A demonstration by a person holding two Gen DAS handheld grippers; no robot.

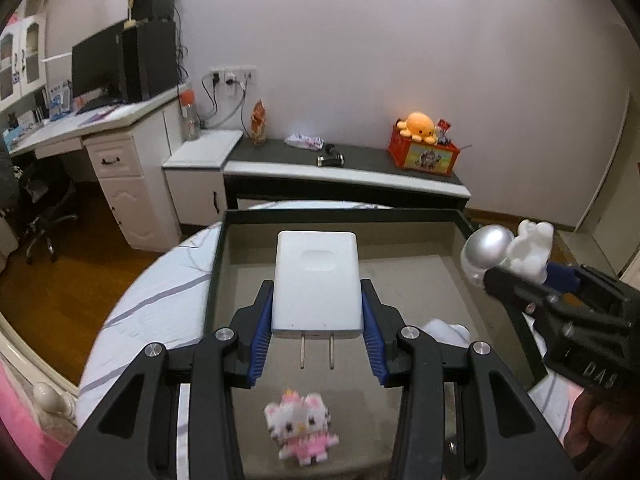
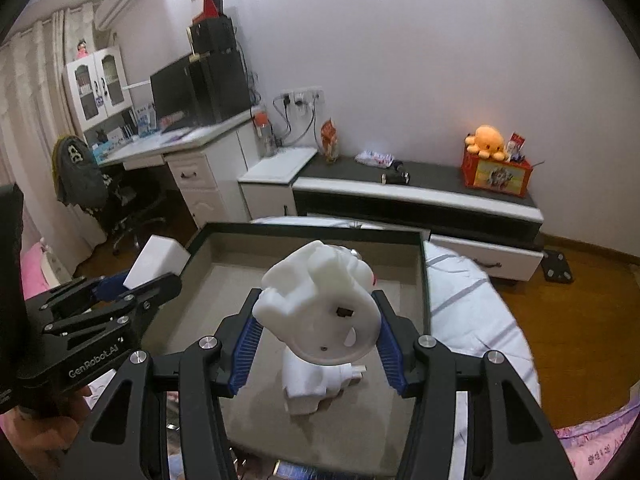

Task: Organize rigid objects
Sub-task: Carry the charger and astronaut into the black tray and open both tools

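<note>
My left gripper (image 1: 318,312) is shut on a white wall charger (image 1: 316,280), prongs facing back, held above the dark-rimmed tray (image 1: 344,216). A pink-and-white block kitty figure (image 1: 302,430) lies on the tray floor below it. My right gripper (image 2: 318,330) is shut on a white astronaut figure (image 2: 320,304) with a silver helmet (image 1: 486,246), held over the same tray (image 2: 312,234). A second white figure (image 2: 310,380) lies in the tray under it. Each gripper shows in the other's view: the right one (image 1: 520,276), the left one (image 2: 132,280).
The tray rests on a bed with a white striped cover (image 2: 472,312). Behind stand a low dark-topped cabinet (image 2: 420,192) with an orange box and plush octopus (image 2: 486,140), and a white desk (image 1: 80,124) with a monitor. Wood floor lies at both sides.
</note>
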